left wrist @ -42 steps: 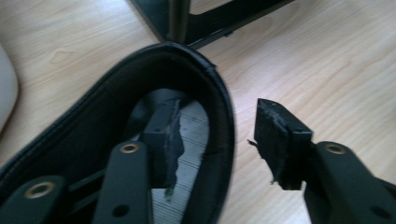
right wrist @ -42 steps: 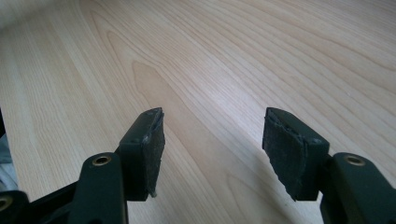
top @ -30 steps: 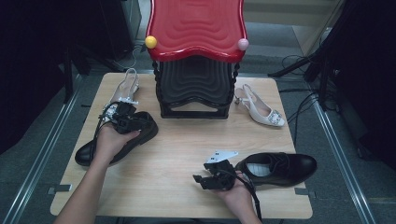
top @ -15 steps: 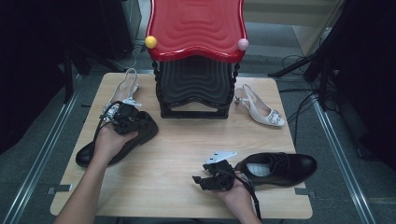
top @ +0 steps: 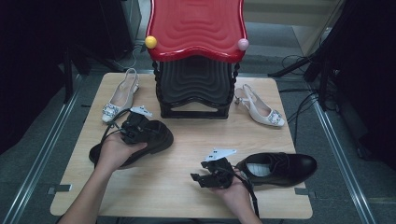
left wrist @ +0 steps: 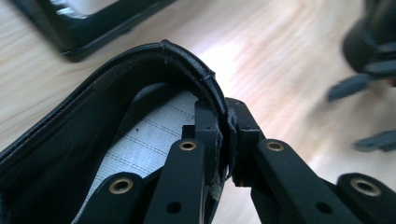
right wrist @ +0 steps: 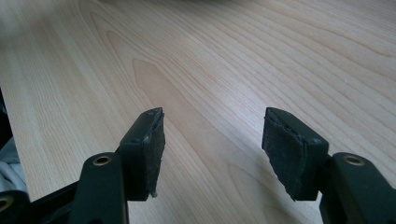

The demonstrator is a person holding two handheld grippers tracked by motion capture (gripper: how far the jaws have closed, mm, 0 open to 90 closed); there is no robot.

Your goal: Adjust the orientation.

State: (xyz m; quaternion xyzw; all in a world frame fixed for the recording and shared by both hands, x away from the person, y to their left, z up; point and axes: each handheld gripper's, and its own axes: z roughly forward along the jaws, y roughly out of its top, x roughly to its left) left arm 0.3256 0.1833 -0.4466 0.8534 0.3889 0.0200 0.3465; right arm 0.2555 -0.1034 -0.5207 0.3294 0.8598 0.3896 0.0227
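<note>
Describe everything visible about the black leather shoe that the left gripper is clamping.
The black leather lace-up shoe lies on the left part of the light wooden table, in front of a white slingback heel. Its upper is smooth, dark and stitched along the collar, with a pale grey lined insole inside. The left gripper is shut on the collar rim, one jaw inside the opening and one outside. The person's left hand covers part of it.

Glossy black leather shoe (left wrist: 60, 154), pale grey lining with dashed stitch lines. Light wood-grain table (right wrist: 224, 60). Red ridged plastic stool top (top: 197, 25). Cream, perhaps beige, slingback heels (top: 260, 107).
</note>
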